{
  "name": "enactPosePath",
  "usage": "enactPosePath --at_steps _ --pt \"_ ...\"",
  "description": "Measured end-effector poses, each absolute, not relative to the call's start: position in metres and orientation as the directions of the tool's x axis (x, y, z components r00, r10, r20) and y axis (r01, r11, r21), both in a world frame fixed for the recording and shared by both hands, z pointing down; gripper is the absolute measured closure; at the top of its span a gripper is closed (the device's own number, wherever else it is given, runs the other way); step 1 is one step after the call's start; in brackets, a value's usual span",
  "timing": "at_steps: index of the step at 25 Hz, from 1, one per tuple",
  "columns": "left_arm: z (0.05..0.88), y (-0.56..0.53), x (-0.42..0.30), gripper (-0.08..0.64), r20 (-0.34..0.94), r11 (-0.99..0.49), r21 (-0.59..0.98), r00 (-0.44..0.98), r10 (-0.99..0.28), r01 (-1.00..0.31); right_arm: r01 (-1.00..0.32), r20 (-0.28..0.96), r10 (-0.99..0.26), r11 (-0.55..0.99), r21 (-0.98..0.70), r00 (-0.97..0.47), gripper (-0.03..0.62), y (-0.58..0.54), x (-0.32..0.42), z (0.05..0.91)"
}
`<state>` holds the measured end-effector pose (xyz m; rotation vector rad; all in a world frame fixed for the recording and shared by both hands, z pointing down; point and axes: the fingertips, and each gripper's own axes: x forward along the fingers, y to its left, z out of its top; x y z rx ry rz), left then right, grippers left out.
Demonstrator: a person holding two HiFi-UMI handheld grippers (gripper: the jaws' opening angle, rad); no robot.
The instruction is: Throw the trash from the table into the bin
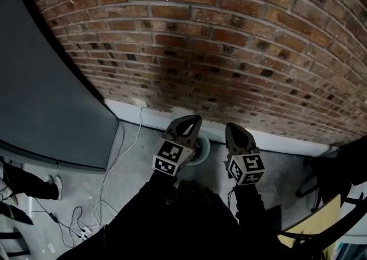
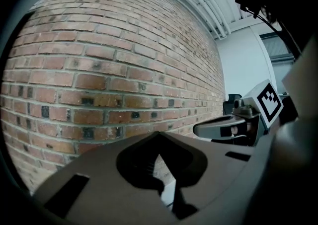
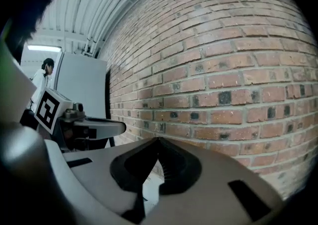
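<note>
Pointing side by side toward 12 o'clock at the one brick wall (image 1: 229, 41), two grippers fill the lower middle of the head view, each carrying one marker cube, so two cubes in all. The left gripper (image 1: 196, 119) has its jaws pressed together at the tips, and its own view shows only bricks beyond the gripper (image 2: 159, 136), with nothing caught between the jaws. The right gripper (image 1: 231, 127) is closed the same way; in its own view the tips of the gripper (image 3: 159, 141) meet with nothing held. One bin (image 1: 203, 148), a pale round rim on the grey floor (image 1: 137, 173), sits low between the two tools. It is partly covered by the left gripper, shows at that gripper's 3 o'clock side, and lies at about 9 o'clock from the right gripper, well below both. One dark grey tabletop (image 1: 46, 98) spreads at 9 o'clock. A white cable (image 1: 123, 152) trails down the floor beside it, and one shoe (image 1: 55, 186) shows at 8 o'clock.
</note>
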<state>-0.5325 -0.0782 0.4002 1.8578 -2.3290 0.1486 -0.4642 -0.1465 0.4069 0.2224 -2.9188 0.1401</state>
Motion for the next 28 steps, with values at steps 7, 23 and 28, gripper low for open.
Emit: enactPosePath --at_steps 7,23,28 --pt "0.393 -0.083 -0.53 0.554 0.159 0.209 0.027 -0.203 -0.966 -0.977 -0.18 0.205 -0.164 0.982 -0.061 -0.965 0.581 -0.16 -0.453 0.396" --pt "0.397 -0.078 -0.537 0.554 0.169 0.228 0.021 -0.221 -0.96 -0.973 -0.156 0.215 -0.138 0.985 -0.069 -0.967 0.583 -0.154 -0.464 0.401" --pt "0.402 -0.074 -0.538 0.554 0.181 0.239 0.021 -0.232 -0.956 -0.971 -0.149 0.218 -0.128 0.986 -0.079 -0.967 0.583 -0.155 -0.465 0.406"
